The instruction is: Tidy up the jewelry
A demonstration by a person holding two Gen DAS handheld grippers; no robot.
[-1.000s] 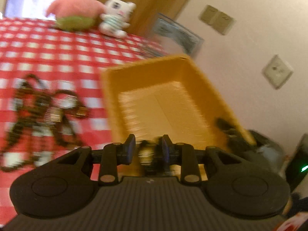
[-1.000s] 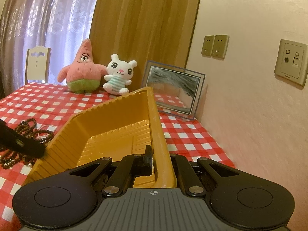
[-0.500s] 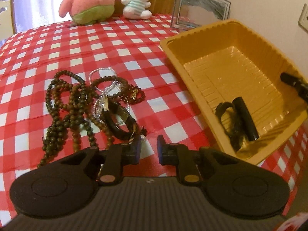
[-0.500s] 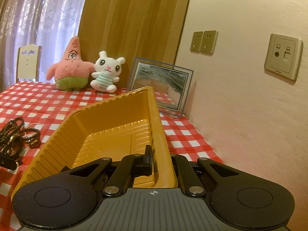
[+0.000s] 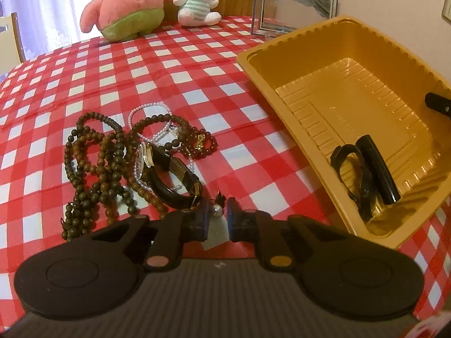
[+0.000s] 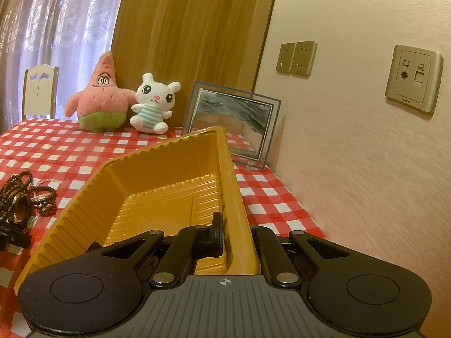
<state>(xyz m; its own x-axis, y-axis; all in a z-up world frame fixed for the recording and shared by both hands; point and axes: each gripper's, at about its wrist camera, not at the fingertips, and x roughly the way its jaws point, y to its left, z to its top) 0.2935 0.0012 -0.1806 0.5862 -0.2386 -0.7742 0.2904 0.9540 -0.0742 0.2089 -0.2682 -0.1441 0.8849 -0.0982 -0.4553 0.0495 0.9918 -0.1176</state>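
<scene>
A yellow plastic tray (image 5: 293, 32) stands on the red checked cloth with a black strap and a black bar clip (image 5: 363, 169) inside. To its left lies a tangle of jewelry: brown bead strings (image 5: 93, 163), a pearl strand (image 5: 146, 111), a dark-strapped watch (image 5: 169, 180) and a dark red bead bracelet (image 5: 200, 143). My left gripper (image 5: 217, 219) points down at the near edge of the pile, its jaws closing around a small pearl piece (image 5: 217, 210) without pressing it. My right gripper (image 6: 236, 233) is shut on the near wall of the tray (image 6: 157, 180).
A pink star plush (image 5: 124, 2), a white bunny plush (image 5: 197, 0) and a glass picture frame (image 5: 293, 2) stand at the table's far edge. A white chair (image 6: 39, 93) stands behind it. The wall with sockets (image 6: 413, 79) runs close along the right.
My left gripper swung from over the tray to the jewelry pile, sank, and narrowed its jaws. The black pieces now lie in the tray. My right gripper kept its hold on the tray.
</scene>
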